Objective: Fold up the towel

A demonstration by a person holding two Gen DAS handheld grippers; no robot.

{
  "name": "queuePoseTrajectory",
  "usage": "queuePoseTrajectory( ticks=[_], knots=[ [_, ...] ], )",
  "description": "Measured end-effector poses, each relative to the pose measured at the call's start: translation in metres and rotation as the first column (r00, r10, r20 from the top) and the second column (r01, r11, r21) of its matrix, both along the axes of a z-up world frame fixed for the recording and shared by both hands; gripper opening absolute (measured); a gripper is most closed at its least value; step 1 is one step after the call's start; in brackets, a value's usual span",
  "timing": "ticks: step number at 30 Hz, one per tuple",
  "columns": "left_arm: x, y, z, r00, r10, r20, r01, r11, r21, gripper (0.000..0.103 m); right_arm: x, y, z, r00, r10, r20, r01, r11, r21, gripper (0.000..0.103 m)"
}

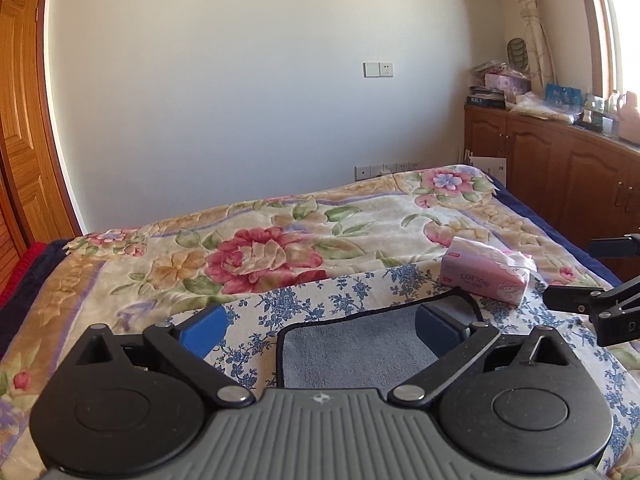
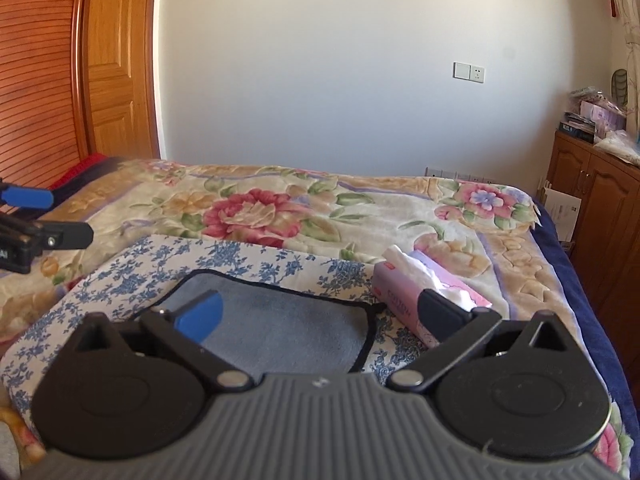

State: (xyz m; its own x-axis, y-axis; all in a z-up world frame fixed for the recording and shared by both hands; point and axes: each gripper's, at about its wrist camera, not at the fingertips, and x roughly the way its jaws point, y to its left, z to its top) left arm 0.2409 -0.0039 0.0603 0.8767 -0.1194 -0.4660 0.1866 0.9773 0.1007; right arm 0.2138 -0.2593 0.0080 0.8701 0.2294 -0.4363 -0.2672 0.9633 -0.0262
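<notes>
A grey-blue towel (image 1: 352,354) with a dark edge lies flat on a blue-flowered white cloth (image 1: 320,300) on the bed. It also shows in the right wrist view (image 2: 288,328). My left gripper (image 1: 320,324) is open and empty, hovering over the towel's near left part. My right gripper (image 2: 320,316) is open and empty over the towel's near right part. The right gripper's fingers (image 1: 576,298) show at the right edge of the left wrist view. The left gripper's fingers (image 2: 60,236) show at the left edge of the right wrist view.
A pink pack of cotton tissues (image 1: 486,276) lies on the cloth just right of the towel, also in the right wrist view (image 2: 420,300). A floral blanket (image 1: 280,248) covers the bed. Wooden cabinets (image 1: 560,168) stand at the right, a wooden door (image 2: 116,60) at the left.
</notes>
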Motion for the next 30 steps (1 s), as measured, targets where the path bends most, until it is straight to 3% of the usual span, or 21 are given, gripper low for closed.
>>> queuePoseTrajectory(
  ticks=[19, 30],
  knots=[
    [-0.064, 0.008, 0.023, 0.999, 0.041, 0.019, -0.041, 0.999, -0.011, 0.103, -0.065, 0.008, 0.019, 1.0, 0.0, 0.009, 0.0, 1.0, 0.016, 0.103],
    [-0.105, 0.013, 0.016, 0.998, 0.053, 0.031, -0.052, 0.998, -0.043, 0.103, -0.095, 0.005, 0.016, 1.0, -0.011, 0.011, 0.01, 0.999, 0.042, 0.103]
  ],
)
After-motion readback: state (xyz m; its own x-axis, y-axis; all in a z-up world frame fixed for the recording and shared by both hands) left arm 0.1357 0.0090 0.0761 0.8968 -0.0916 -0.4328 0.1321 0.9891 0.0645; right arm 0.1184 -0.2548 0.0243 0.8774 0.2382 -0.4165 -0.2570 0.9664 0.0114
